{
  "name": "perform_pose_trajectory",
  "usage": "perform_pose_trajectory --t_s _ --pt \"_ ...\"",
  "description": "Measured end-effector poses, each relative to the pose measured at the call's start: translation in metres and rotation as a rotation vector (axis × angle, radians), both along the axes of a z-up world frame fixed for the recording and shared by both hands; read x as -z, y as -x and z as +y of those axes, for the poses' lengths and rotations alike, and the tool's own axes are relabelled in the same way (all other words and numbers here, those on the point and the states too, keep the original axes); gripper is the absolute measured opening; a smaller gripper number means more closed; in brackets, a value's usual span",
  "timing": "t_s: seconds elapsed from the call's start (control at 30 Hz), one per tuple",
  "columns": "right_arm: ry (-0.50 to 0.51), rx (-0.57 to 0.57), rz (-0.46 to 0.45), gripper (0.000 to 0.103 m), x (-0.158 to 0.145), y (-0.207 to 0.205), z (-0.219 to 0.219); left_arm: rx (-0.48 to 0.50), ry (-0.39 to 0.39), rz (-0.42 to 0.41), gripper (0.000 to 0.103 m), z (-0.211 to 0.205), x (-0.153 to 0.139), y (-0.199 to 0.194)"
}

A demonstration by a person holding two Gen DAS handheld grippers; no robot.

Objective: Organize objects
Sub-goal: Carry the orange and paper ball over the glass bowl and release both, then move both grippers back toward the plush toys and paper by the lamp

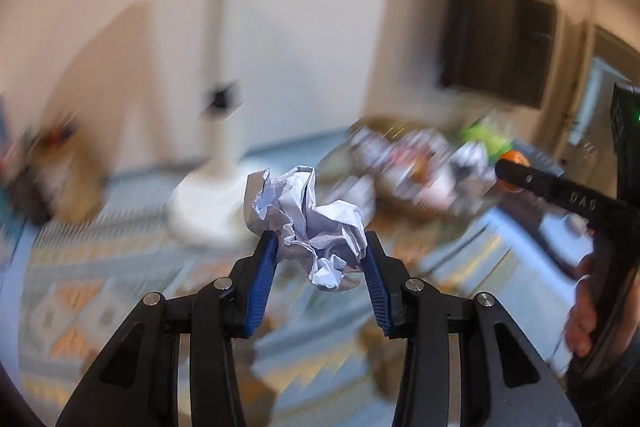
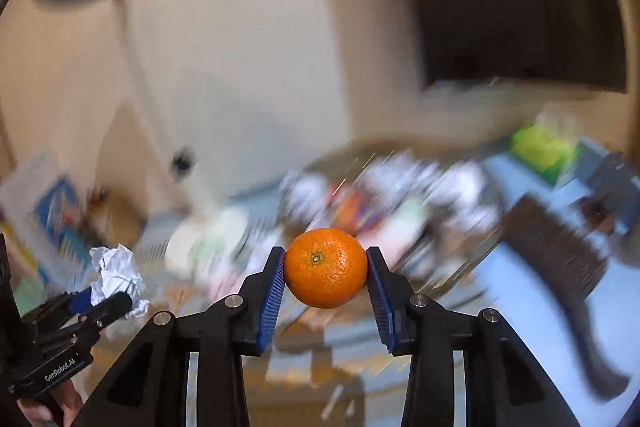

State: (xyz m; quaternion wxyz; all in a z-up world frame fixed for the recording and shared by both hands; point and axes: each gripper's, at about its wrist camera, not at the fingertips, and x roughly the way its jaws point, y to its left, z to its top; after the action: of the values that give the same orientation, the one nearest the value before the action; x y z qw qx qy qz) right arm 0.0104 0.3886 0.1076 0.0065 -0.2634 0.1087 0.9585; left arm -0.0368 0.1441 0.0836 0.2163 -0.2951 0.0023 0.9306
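My left gripper (image 1: 320,247) is shut on a crumpled ball of white paper (image 1: 308,215), held in the air above a patterned rug. The same paper ball (image 2: 116,277) shows at the lower left of the right wrist view, with the left gripper (image 2: 106,301) around it. My right gripper (image 2: 326,261) is shut on an orange (image 2: 326,267), stem end facing the camera. In the left wrist view the right gripper (image 1: 510,173) reaches in from the right, with the orange (image 1: 516,159) partly hidden behind a finger, and a hand (image 1: 582,315) holds its grip.
The background is motion-blurred. A patterned rug (image 1: 100,287) covers the floor. A blurred heap of mixed objects (image 2: 392,203) lies ahead, with a bright green item (image 2: 540,147) beyond it. A white stand base (image 1: 208,203) and a dark cabinet (image 1: 500,27) stand by the wall.
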Motion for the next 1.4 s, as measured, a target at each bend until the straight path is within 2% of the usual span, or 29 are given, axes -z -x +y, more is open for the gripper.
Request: perform_pose_trajectory --t_s 0.07,0.17,0.33,0.43,0.5,0.53,0.6,0.73,0.83,0.9,0.93,0.97,1.07,1.13,1.2,1.27,1.4 --pt "0.008 0.044 0.011 0.039 -0.007 0.012 0.016 0.048 -0.018 0.02 0.039 0.029 -0.013 0.025" --pt "0.008 0.073 -0.009 0.039 0.0 0.033 0.027 0.117 -0.053 -0.007 0.039 0.071 -0.019 0.073" --pt "-0.005 0.076 -0.07 0.039 0.022 0.059 0.03 0.2 -0.033 -0.038 0.04 0.124 -0.009 0.127" --pt "-0.004 0.121 -0.096 0.04 0.028 0.072 0.039 0.204 -0.041 -0.057 0.048 0.144 -0.003 0.155" --pt "0.052 0.13 -0.1 0.048 0.032 0.076 0.053 0.24 -0.07 -0.111 0.078 0.151 -0.002 0.169" --pt "0.074 0.137 -0.103 0.06 0.032 0.076 0.059 0.237 -0.088 -0.134 0.092 0.149 0.0 0.176" --pt "0.072 0.165 -0.082 0.064 0.029 0.07 0.067 0.211 -0.124 -0.15 0.092 0.138 0.0 0.179" --pt "0.058 0.174 -0.052 0.064 0.018 0.051 0.066 0.191 -0.176 -0.173 0.092 0.093 -0.004 0.161" --pt "0.077 0.131 -0.027 0.067 0.012 0.034 0.053 0.139 -0.19 -0.166 0.092 0.051 -0.008 0.134" --pt "0.113 0.079 -0.008 0.079 0.008 0.022 0.038 0.014 -0.127 -0.096 0.092 0.022 -0.02 0.108" --pt "0.125 0.059 0.0 0.091 0.007 0.016 0.03 -0.05 -0.084 -0.056 0.092 0.008 -0.029 0.096" --pt "0.134 0.03 0.009 0.096 0.007 0.011 0.02 -0.104 -0.048 -0.028 0.092 -0.008 -0.041 0.083" --pt "0.129 -0.062 0.008 0.097 0.013 -0.002 -0.015 -0.165 -0.003 0.021 0.094 -0.052 -0.069 0.045" --pt "0.1 -0.093 -0.031 0.1 0.028 -0.002 -0.037 -0.188 0.005 0.04 0.103 -0.073 -0.074 0.018" --pt "0.103 -0.099 -0.064 0.1 0.046 0.002 -0.049 -0.234 0.015 0.039 0.102 -0.09 -0.061 -0.009" --pt "0.111 -0.109 -0.112 0.1 0.066 0.008 -0.059 -0.276 0.02 0.017 0.102 -0.106 -0.034 -0.029" --pt "0.112 -0.136 -0.188 0.1 0.095 0.017 -0.071 -0.376 0.001 -0.09 0.102 -0.116 0.041 -0.037"
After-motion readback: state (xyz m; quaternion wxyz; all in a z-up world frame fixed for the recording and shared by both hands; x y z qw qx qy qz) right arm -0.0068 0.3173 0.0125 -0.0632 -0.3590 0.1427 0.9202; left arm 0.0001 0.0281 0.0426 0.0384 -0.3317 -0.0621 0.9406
